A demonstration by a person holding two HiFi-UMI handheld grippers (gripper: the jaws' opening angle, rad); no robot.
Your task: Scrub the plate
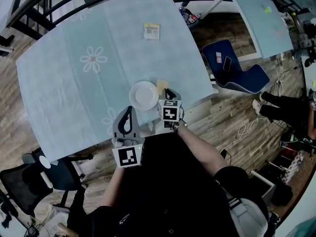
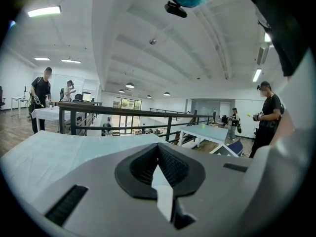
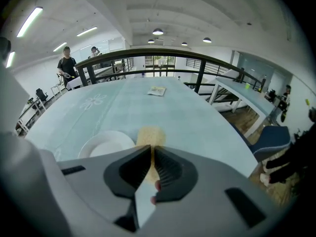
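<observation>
Spanning most of the head view, the cloth-covered surface (image 1: 74,83) carried a white plate (image 1: 143,95) near its close edge, with a yellow sponge (image 1: 162,86) just beside it. The plate looked stiff, glossy and breakable, likely to slide unless pinned at its rim. The sponge looked soft and light, best pinched across its middle. The right tongs (image 1: 169,94) and left tongs (image 1: 128,111) were each pressed together, empty.

White plate and yellow sponge at the near side of the table

We see a round white plate (image 1: 144,95) lying flat on the light blue table (image 1: 74,83), close to its near edge. A flat yellow sponge (image 1: 162,86) lies just beside its right rim. We cannot tell if they touch.
</observation>
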